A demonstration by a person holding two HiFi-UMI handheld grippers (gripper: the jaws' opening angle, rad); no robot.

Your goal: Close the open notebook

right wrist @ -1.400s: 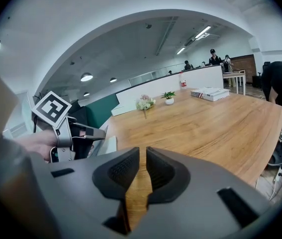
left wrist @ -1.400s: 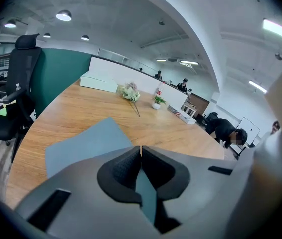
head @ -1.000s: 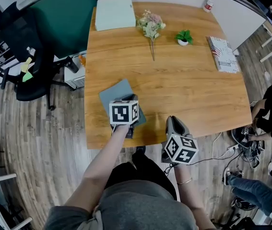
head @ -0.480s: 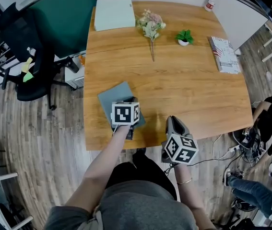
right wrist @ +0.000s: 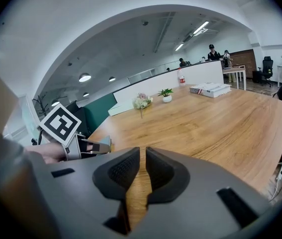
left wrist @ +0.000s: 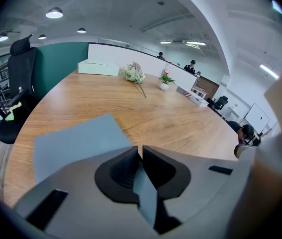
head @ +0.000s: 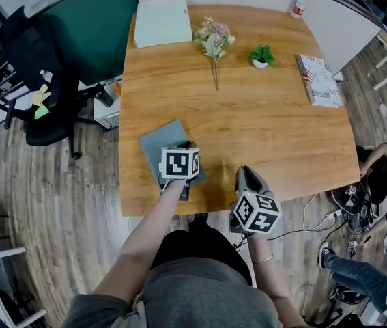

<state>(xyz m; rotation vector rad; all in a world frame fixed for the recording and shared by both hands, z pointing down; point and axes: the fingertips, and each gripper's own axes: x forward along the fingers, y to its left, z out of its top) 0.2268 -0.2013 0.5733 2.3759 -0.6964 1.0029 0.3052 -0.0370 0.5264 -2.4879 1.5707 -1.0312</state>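
Head view places the notebook flat on the table, at the near left corner just inside the front edge, with a grey-blue cover face up. It shows as a single panel, not as a two-page spread, so the fold-over is judged complete or very nearly so. The left gripper sits over the notebook's near right corner. In the left gripper view its jaws are pressed together on a thin grey-blue sheet, which is the notebook's edge, while the rest of the cover lies level on the wood to the left of the jaws. Whether the pinched edge is the cover alone or the full thickness of the notebook cannot be read from either view, because the gripper body hides that corner. The right gripper hangs at the front edge of the table, well apart from the notebook, and takes no part. Its jaws are drawn nearly together on nothing, and bare wood shows through the slit between them. The white box, the flower sprig, the potted plant and the stack of printed matter stand at the far side, away from the notebook. Remaining steps, as judged: confirm that the cover lies flat, release the left jaws and withdraw the gripper.
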